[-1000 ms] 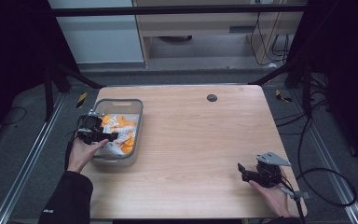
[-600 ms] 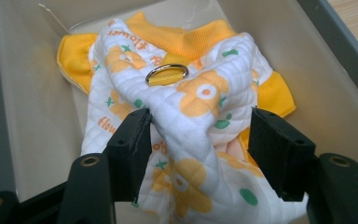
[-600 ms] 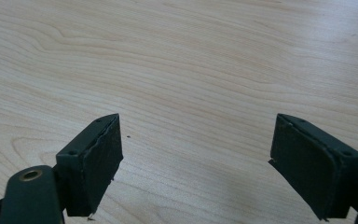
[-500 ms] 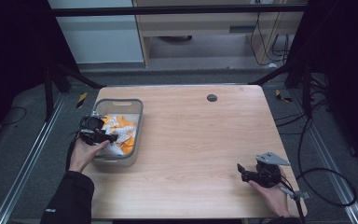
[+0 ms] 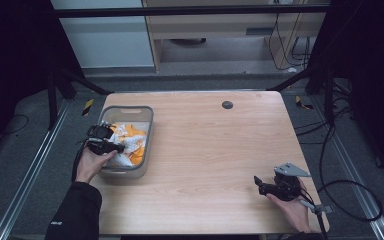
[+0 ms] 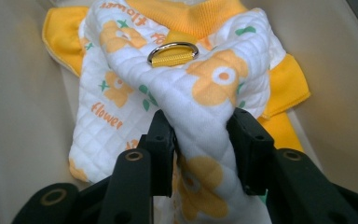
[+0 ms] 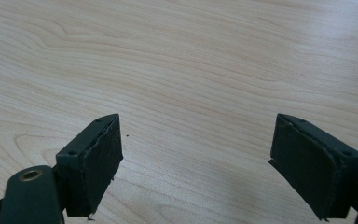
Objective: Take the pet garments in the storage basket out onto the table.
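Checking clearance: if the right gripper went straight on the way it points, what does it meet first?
Probably bare table. The right gripper has open jaws with nothing between them, angled over the wood. In the high view it points left toward the bin, far off; depth is unclear.

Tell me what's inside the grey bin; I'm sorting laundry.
The grey bin holds a white quilted garment with orange flowers, yellow trim and a metal ring. Anything beneath it is covered.

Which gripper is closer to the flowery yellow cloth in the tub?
Left. The left gripper pinches a fold of the flowery cloth inside the tub; the right gripper rests far across the table.
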A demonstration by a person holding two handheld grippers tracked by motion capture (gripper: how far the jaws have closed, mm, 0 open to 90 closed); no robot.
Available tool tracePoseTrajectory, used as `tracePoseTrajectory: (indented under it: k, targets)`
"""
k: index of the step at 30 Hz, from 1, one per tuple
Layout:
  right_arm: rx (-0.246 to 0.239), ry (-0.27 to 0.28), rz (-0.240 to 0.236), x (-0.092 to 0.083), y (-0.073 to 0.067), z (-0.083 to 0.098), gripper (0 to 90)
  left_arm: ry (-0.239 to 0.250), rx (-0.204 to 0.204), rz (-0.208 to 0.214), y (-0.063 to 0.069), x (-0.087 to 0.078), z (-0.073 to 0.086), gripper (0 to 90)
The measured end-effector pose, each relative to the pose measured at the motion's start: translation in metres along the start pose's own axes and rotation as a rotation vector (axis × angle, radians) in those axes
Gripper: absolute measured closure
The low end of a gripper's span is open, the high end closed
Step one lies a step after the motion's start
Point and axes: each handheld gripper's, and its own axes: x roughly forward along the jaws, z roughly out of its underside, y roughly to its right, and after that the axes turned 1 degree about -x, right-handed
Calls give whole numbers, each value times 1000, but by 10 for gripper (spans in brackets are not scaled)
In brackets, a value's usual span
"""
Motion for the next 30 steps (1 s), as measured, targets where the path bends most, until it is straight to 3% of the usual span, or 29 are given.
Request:
tracePoseTrajectory:
  k: [10,30]
  targets:
    - [-1,-2,-4,0,0,0,164,-28,14,-8,1,1,-2,771]
    - [1,-3,-7,0,-1,0,162,70,19,3,-1,-39,-4,797]
